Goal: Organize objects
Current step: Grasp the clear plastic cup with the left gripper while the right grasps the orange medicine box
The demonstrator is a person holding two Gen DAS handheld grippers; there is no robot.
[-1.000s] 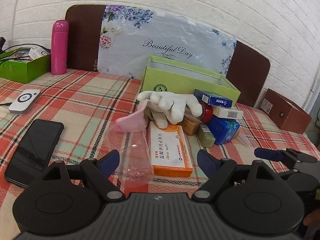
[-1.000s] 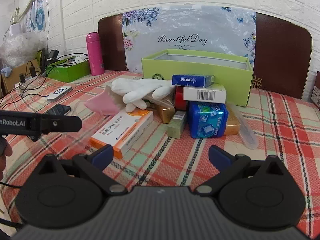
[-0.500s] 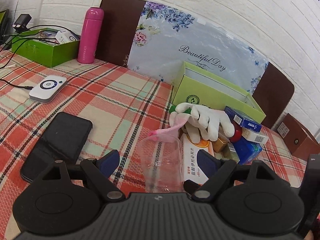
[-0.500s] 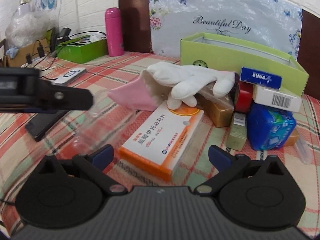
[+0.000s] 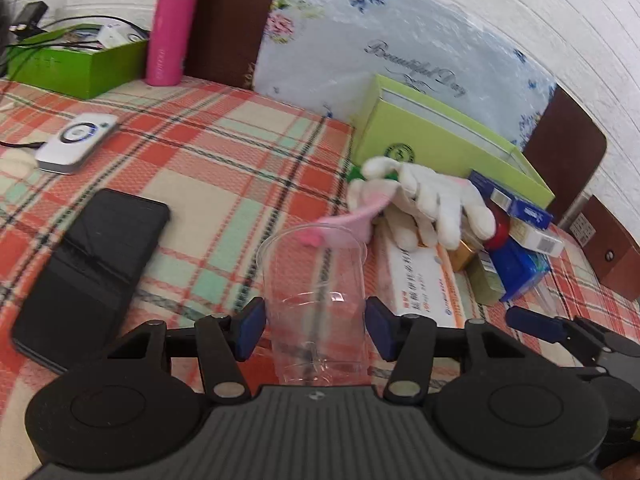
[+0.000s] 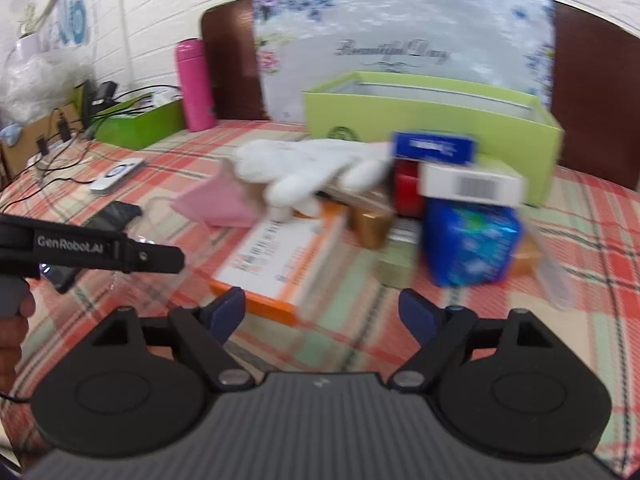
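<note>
Left tool (image 5: 315, 326) was closing around a clear plastic cup (image 5: 314, 300) lying on its side on the plaid surface (image 5: 224, 168), mouth facing away; pads sat just beside the cup walls, contact not clear. Right tool (image 6: 322, 310) was narrowing too but still wide, nothing between its pads, aimed at the orange-and-white medicine box (image 6: 286, 260).

Risk, my read: the cup looked thin and see-through, so a hard squeeze could buckle it or pop it out sideways. A pink cloth (image 5: 340, 230) lay at the cup's rim and might get dragged along.

Cup: transparent, empty, slightly tapered, plaid showing through it. Just beyond sat a white glove (image 5: 432, 204) draped over small boxes, a blue pack (image 5: 520, 268), then the light-green open box (image 5: 436, 140), likely the drop spot. Black phone (image 5: 88, 276) and a white device (image 5: 76, 142) lay well apart to the left. Right view was blurred.
</note>
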